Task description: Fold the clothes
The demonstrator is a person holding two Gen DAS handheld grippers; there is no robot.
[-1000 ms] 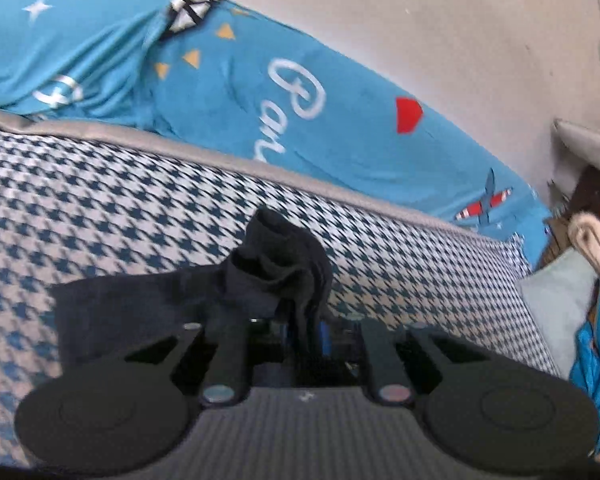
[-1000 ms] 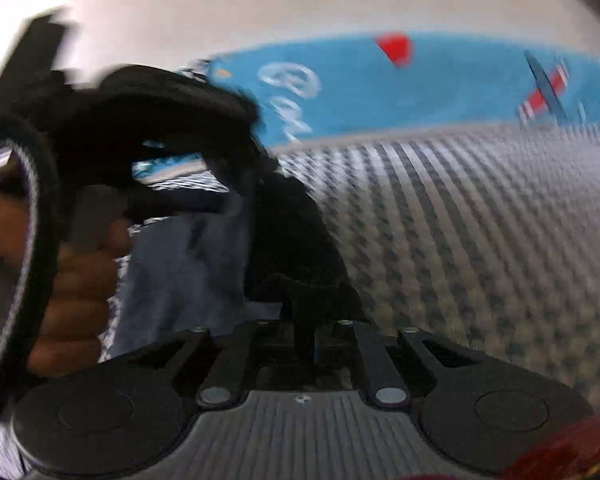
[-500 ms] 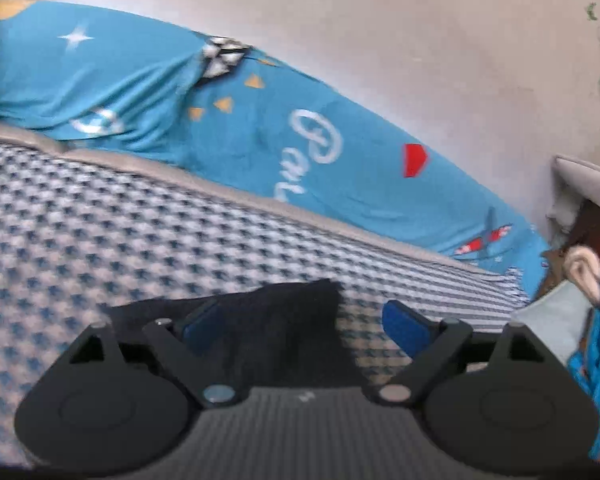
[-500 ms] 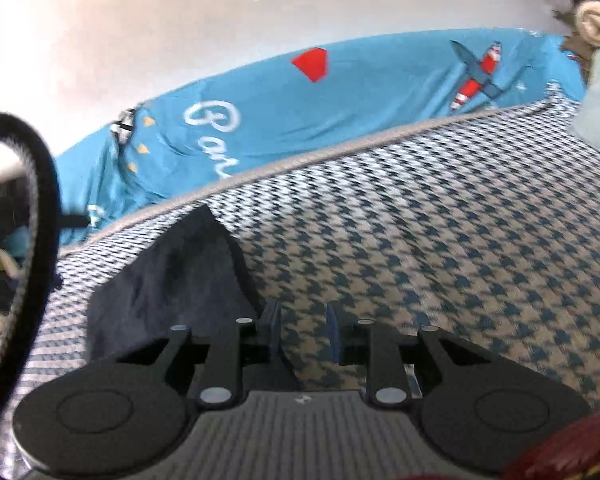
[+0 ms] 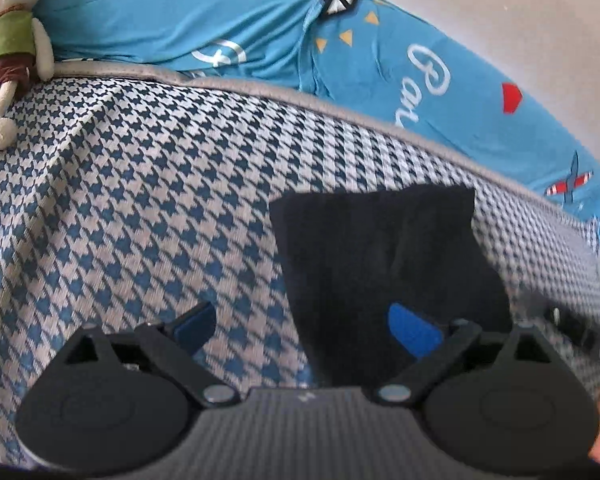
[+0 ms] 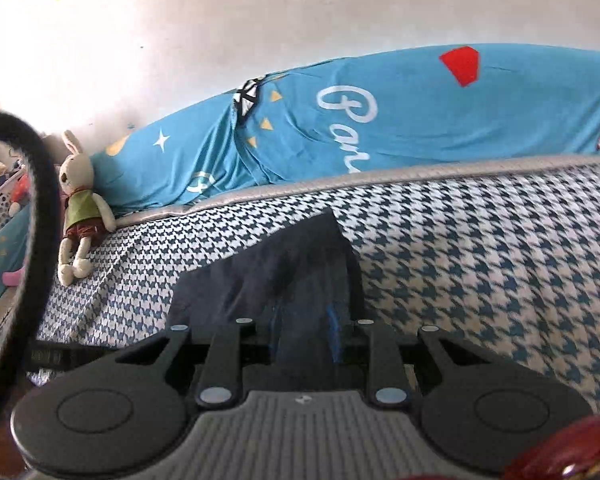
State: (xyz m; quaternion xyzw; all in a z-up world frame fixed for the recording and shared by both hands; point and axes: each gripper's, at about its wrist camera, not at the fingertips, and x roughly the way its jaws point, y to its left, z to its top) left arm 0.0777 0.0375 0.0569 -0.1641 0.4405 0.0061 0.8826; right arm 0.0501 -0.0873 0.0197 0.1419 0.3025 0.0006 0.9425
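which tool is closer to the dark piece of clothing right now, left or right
Right. The right tool is shut on the near edge of the dark garment. The left tool is open above its left edge, one finger over the cloth, not gripping.

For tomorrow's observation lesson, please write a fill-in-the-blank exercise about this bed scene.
1. The left gripper has its jaws ____.
2. The right gripper is shut on the dark ____.
3. The stuffed rabbit wears a ____ top.
4. The houndstooth cover is white and ____.

Missing words: open; garment; green; blue
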